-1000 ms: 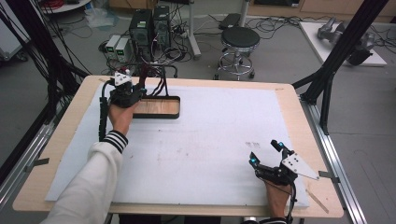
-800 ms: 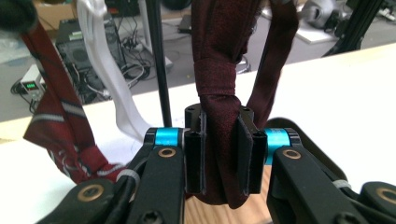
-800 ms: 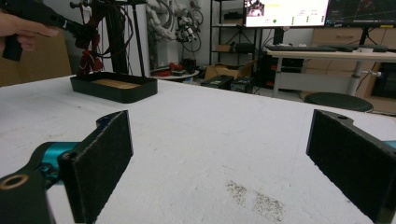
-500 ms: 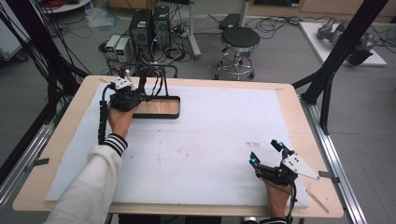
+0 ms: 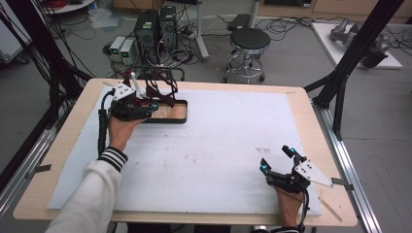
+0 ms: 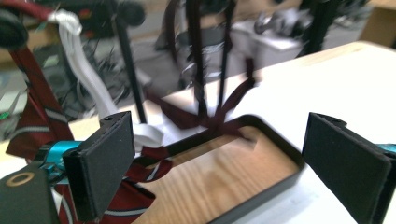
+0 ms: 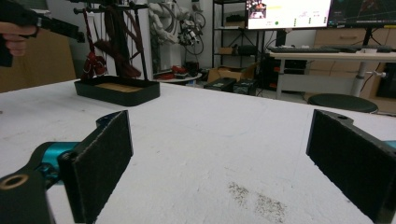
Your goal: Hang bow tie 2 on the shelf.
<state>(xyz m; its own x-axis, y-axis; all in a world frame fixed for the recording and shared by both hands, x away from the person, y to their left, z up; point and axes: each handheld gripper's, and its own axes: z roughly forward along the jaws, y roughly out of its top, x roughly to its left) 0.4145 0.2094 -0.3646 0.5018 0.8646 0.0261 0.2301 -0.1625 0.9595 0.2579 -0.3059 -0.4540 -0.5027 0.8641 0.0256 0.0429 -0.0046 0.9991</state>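
I am holding my left gripper [image 6: 219, 168] with its jaws spread wide and empty; compared with a second ago it has edged slightly nearer the tray [image 6: 224, 175], so I judge I am closing in on the ties. Under and between my jaws the wooden tray floor is lying bare. By my left jaw a striped red tie [image 6: 135, 205] is draping over the rim. Beyond, dark straps [image 6: 201, 60] are hanging from the rack. My right gripper [image 7: 219, 163] is resting wide and empty, with open white mat [image 7: 210, 121] ahead.

Wood-bottomed tray [image 6: 219, 182] (black rim), striped cloth tie [image 6: 35, 119]
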